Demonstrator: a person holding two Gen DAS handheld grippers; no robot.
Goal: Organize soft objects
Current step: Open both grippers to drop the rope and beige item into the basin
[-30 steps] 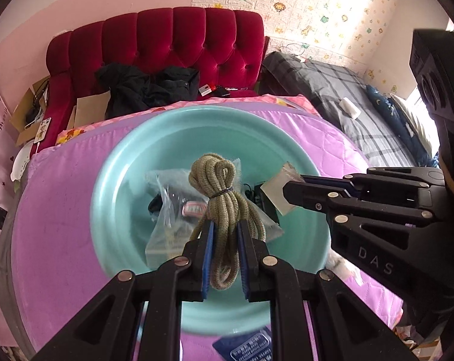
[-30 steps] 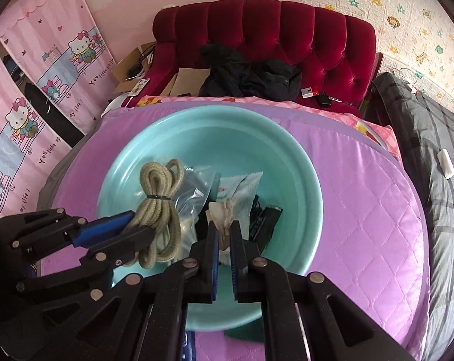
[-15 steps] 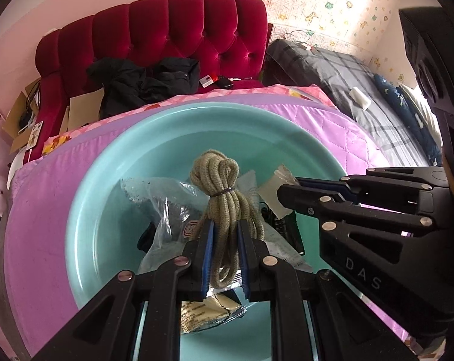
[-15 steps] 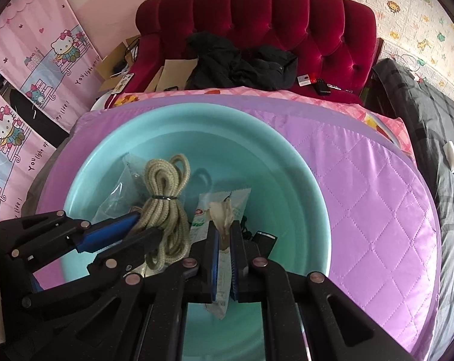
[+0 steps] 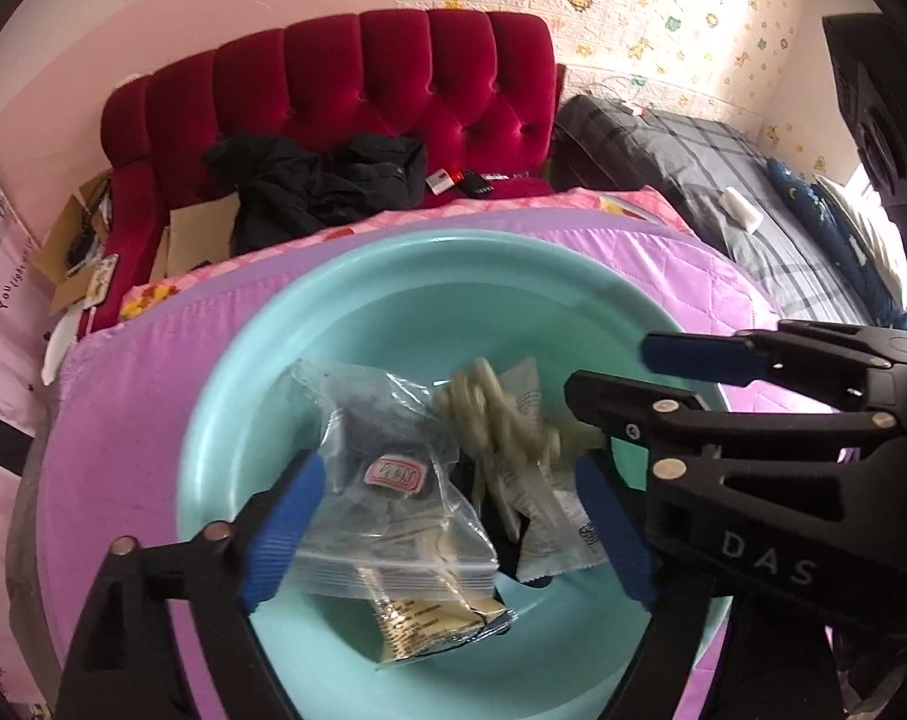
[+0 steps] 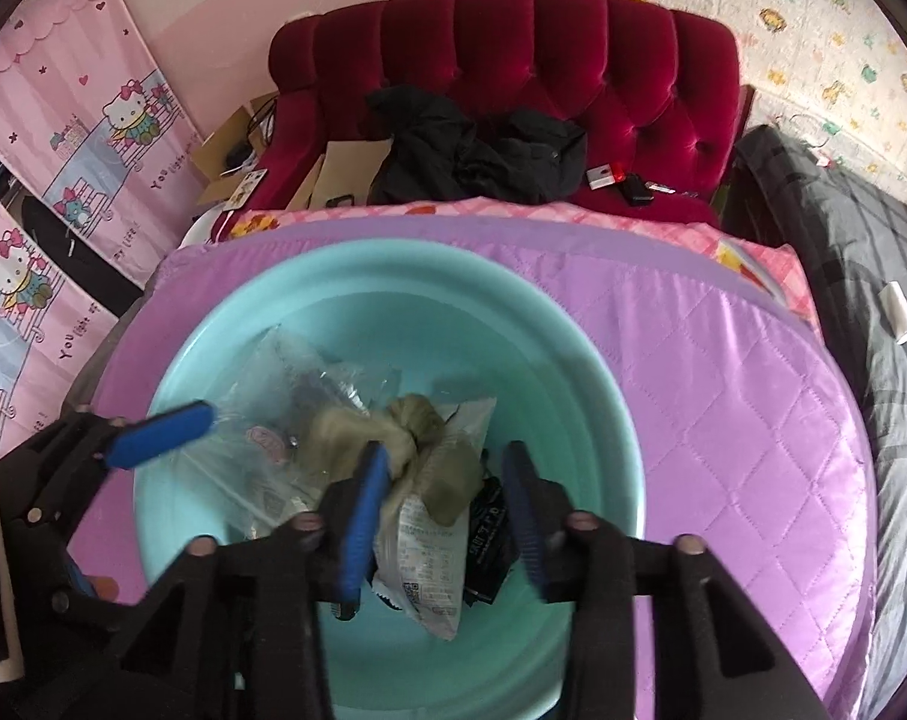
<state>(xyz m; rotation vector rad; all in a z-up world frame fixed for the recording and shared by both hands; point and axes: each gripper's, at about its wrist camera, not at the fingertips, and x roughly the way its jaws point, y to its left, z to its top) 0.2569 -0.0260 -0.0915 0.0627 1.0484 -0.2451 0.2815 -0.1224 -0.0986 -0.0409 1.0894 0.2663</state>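
Both tools gape over the basin: watch the loose pile.

Your left tool (image 5: 447, 534) and right tool (image 6: 447, 516) stand wide, holding nothing; the blurred olive rope bundle (image 5: 501, 414) sits inside the round teal plastic basin (image 5: 429, 276), atop the clear plastic bag (image 5: 387, 504) and white sachet (image 6: 429, 576), where it could slide or snag.

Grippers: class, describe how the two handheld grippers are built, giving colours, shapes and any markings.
Both the left gripper and right gripper are matte black plastic, with angular open-frame fingers, silver rivets and ribbed blue pads. The right one bears white "DAS" lettering. No cables or sleeves show.
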